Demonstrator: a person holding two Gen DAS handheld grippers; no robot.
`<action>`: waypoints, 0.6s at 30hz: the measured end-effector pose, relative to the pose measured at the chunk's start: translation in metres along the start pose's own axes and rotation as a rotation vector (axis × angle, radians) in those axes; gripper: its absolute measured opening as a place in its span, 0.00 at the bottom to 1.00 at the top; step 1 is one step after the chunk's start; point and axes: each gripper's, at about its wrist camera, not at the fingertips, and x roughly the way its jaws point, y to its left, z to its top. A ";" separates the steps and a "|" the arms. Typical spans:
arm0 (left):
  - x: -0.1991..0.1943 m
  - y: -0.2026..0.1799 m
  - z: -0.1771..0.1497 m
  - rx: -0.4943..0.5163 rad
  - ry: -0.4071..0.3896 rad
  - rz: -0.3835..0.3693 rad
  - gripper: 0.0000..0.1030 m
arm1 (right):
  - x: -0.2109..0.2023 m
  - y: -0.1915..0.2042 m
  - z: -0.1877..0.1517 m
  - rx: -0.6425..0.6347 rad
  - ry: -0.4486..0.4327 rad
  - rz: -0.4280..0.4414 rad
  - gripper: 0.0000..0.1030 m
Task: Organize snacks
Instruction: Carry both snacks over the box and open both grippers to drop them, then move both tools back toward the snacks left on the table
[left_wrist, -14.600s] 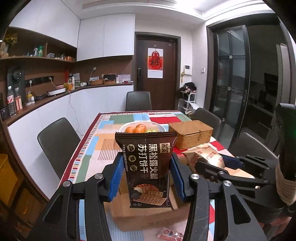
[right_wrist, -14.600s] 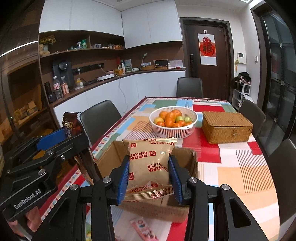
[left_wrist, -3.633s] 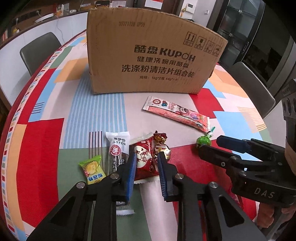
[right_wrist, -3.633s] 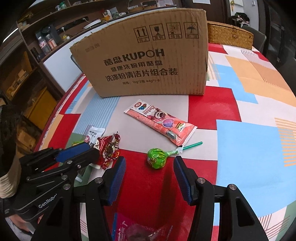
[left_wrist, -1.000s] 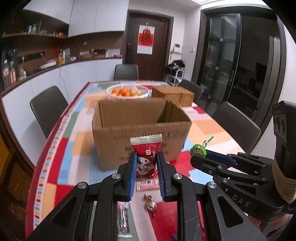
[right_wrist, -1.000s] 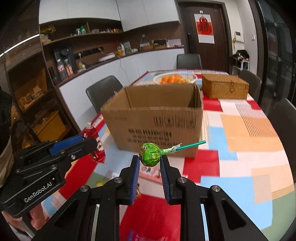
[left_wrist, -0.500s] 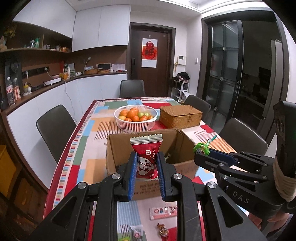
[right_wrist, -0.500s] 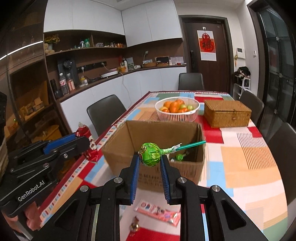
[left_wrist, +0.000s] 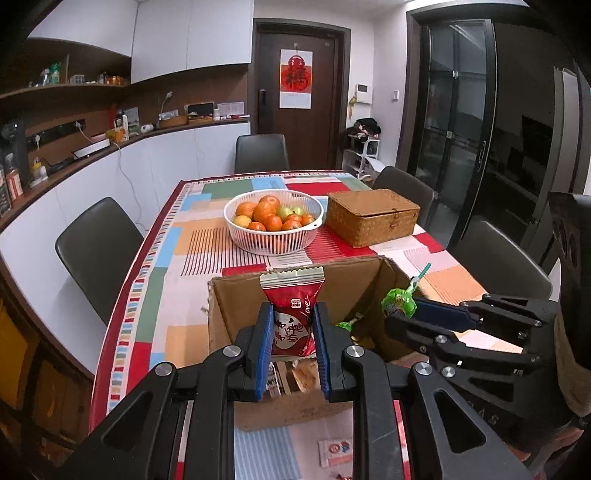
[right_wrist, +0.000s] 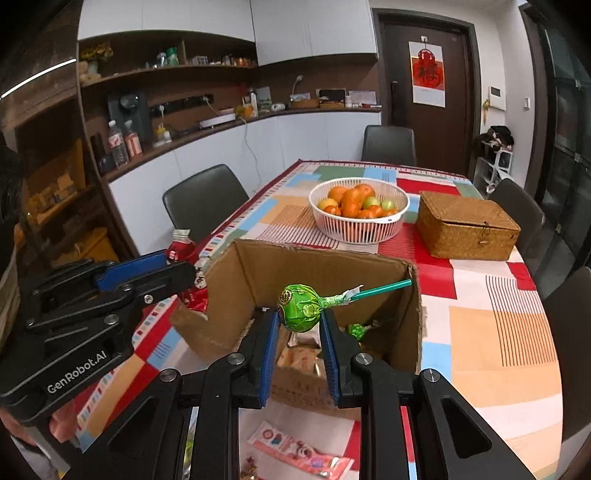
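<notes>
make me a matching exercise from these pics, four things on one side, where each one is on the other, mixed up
Things:
1. green wrapped lollipop with a teal stick
2. red foil snack packet
3. oranges and green fruit
4. pink flat candy strip

Places:
A. in the white slatted plastic basket
B. between the fingers of the right hand-held gripper
C. lying on the patchwork tablecloth, in front of the open brown cardboard box
D. between the fingers of the left hand-held gripper

Pairs: 1-B, 2-D, 3-A, 4-C
</notes>
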 end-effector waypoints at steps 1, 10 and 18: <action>0.003 0.001 0.000 -0.001 0.006 0.006 0.21 | 0.007 0.000 0.001 -0.009 0.017 -0.004 0.23; 0.023 0.012 -0.002 -0.002 0.044 0.066 0.46 | 0.034 0.003 0.009 -0.051 0.066 -0.052 0.39; -0.029 0.007 -0.029 0.033 -0.043 0.093 0.46 | 0.007 0.013 -0.009 -0.041 0.024 -0.037 0.42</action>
